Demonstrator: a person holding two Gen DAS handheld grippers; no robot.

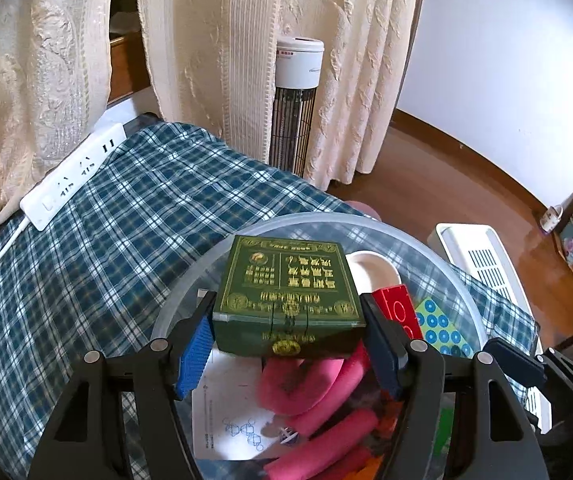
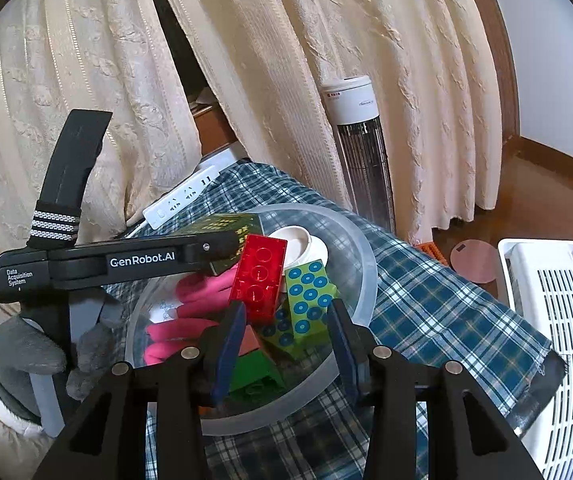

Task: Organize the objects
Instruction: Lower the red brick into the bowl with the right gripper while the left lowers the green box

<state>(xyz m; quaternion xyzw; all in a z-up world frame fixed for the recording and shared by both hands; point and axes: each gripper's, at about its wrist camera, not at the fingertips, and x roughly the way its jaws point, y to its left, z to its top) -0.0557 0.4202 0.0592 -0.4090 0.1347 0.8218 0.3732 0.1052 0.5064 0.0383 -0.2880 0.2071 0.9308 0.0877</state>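
My left gripper (image 1: 286, 336) is shut on a green box with gold print (image 1: 286, 288) and holds it over the clear plastic bowl (image 1: 314, 220). The bowl holds pink foam rollers (image 1: 310, 384), a red brick (image 1: 396, 308), a green dotted brick (image 1: 442, 330), a white cup (image 1: 370, 270) and a paper sheet (image 1: 226, 412). In the right wrist view the bowl (image 2: 366, 276) shows the red brick (image 2: 260, 276), green dotted brick (image 2: 310, 296), cup (image 2: 298, 246) and the green box (image 2: 222, 224). My right gripper (image 2: 286, 344) is open and empty just above the bowl's near side.
The bowl stands on a plaid cloth (image 1: 126, 220) on a table. A white power strip (image 1: 74, 176) lies at the cloth's far left edge. A tower heater (image 1: 296, 104) stands by the curtains. A white basket (image 2: 558, 328) stands on the floor at the right.
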